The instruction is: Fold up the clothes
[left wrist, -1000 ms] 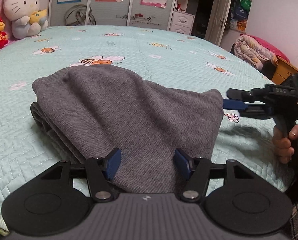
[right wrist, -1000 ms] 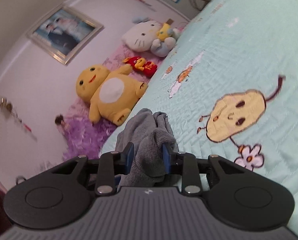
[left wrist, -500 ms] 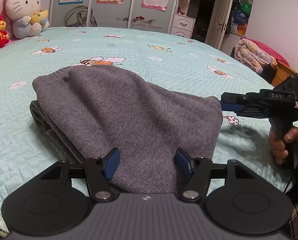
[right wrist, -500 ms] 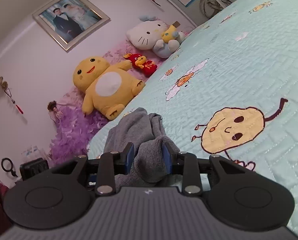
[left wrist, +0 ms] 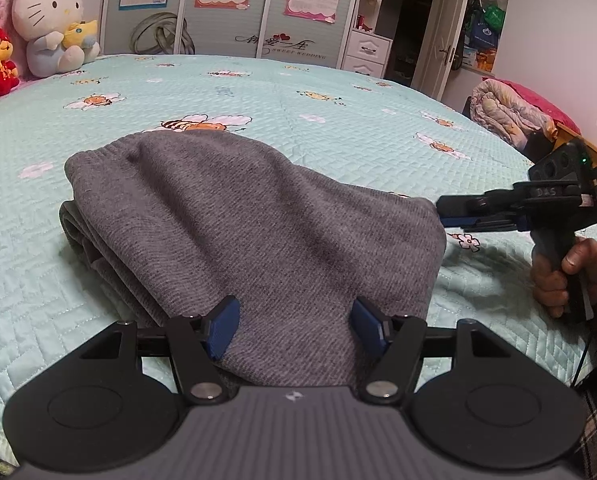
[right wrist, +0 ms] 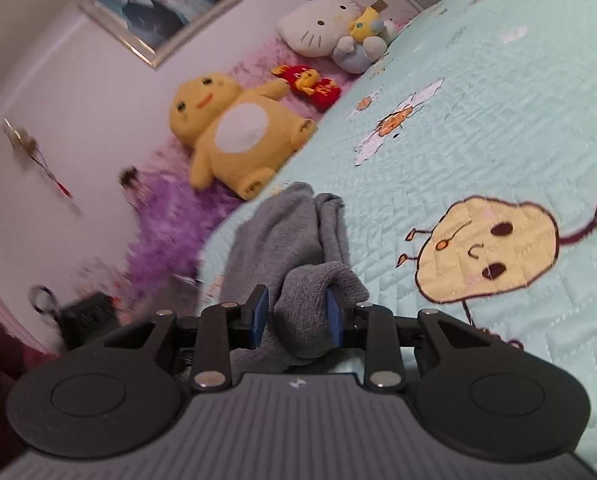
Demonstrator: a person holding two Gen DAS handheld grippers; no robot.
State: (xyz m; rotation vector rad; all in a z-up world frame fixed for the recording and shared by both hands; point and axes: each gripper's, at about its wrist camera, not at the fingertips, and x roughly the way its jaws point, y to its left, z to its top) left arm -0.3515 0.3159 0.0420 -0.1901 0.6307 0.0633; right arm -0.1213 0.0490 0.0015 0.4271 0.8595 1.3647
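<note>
Grey knit sweater (left wrist: pixel 234 232) lay folded in layers on the mint quilted bed (left wrist: pixel 338 120), its near edge running between the spread pads of my left tool (left wrist: pixel 294 328), which gripped nothing. My right tool (right wrist: pixel 296 316) was pinched onto a bunched corner of that sweater (right wrist: pixel 318 304), beside the printed cartoon figure (right wrist: pixel 486 248) on the quilt.

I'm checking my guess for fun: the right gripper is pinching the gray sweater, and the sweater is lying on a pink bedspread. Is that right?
Almost. The right gripper is indeed pinching the gray sweater, but the bedspread is not pink. It is light mint green with little cartoon bees and flowers, as the left wrist view shows plainly. The pink and purple fluff sits only by the wall, under the plush toys.
</note>
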